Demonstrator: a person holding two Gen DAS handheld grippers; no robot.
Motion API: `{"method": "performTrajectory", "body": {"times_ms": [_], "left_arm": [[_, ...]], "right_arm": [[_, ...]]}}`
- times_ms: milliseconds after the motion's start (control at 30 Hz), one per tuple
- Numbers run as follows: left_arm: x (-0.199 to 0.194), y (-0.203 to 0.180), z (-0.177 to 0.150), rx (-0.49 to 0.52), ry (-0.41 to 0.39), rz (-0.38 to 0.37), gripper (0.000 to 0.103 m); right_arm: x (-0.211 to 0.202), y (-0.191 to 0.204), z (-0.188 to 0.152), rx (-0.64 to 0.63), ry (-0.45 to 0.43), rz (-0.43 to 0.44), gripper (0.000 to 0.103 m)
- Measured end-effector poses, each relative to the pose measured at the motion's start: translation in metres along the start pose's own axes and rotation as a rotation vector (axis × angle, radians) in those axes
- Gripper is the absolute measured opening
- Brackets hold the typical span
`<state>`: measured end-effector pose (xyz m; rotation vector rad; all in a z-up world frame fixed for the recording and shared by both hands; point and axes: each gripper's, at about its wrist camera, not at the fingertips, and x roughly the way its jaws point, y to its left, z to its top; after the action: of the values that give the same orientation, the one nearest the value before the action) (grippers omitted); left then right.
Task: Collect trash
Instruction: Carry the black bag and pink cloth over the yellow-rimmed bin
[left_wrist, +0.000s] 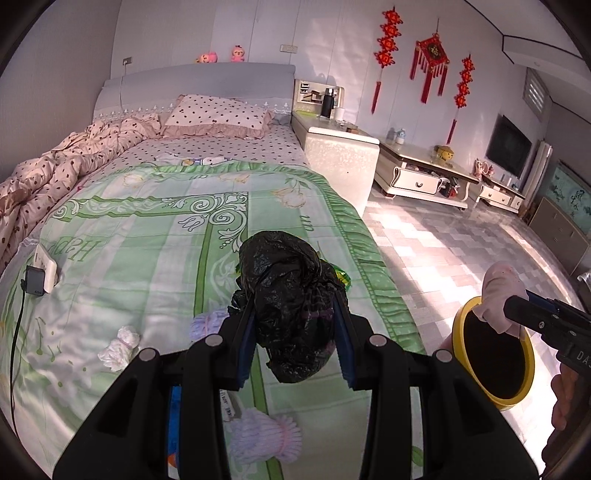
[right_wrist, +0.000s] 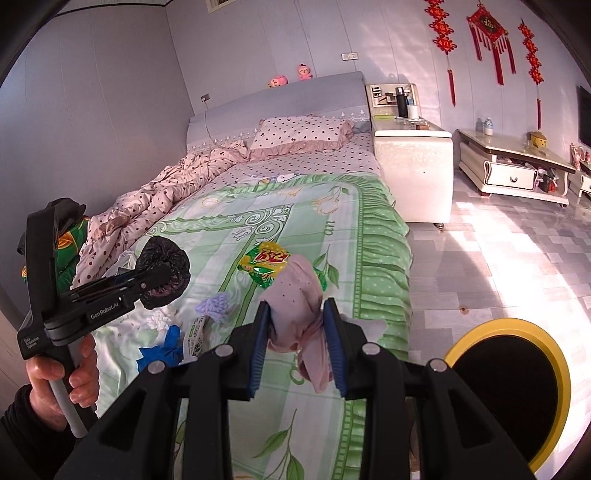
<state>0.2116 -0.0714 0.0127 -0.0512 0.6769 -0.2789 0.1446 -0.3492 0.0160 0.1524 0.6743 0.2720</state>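
Note:
My left gripper (left_wrist: 295, 325) is shut on a crumpled black plastic bag (left_wrist: 291, 295) and holds it above the green bedspread (left_wrist: 147, 240); it also shows in the right wrist view (right_wrist: 162, 275). My right gripper (right_wrist: 297, 332) is shut on a pink cloth wad (right_wrist: 299, 295), held near the bed's right edge. In the left wrist view that wad (left_wrist: 498, 295) hangs over the yellow-rimmed bin (left_wrist: 495, 354). The bin (right_wrist: 509, 384) stands on the floor beside the bed. A yellow-green snack wrapper (right_wrist: 267, 266), a purple wad (right_wrist: 218, 306), a white tissue (left_wrist: 120, 347) and a blue glove (right_wrist: 162, 350) lie on the bedspread.
A power strip with a charger (left_wrist: 40, 273) lies at the bed's left edge. A pink dotted duvet (left_wrist: 55, 173) and pillow (left_wrist: 218, 114) lie at the head. A white bedside cabinet (left_wrist: 340, 155) and a low TV table (left_wrist: 424, 173) stand right of the bed on the tiled floor (left_wrist: 443, 240).

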Motion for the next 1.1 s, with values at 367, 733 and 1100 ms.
{"method": "performTrajectory", "body": {"times_ms": [367, 733, 1100], "left_arm": [[-0.003, -0.087, 0.011, 0.082, -0.003, -0.118, 0.035], [0.011, -0.171, 0.009, 0.149, 0.021, -0.237, 0.036], [0.044, -0.242, -0.006, 0.213, 0.079, -0.326, 0.036]], "right_arm": [[-0.049, -0.057, 0.002, 0.072, -0.063, -0.083, 0.028], [-0.085, -0.116, -0.006, 0.148, -0.099, -0.176, 0.028], [-0.103, -0.171, -0.024, 0.228, -0.100, -0.239, 0.028]]}}
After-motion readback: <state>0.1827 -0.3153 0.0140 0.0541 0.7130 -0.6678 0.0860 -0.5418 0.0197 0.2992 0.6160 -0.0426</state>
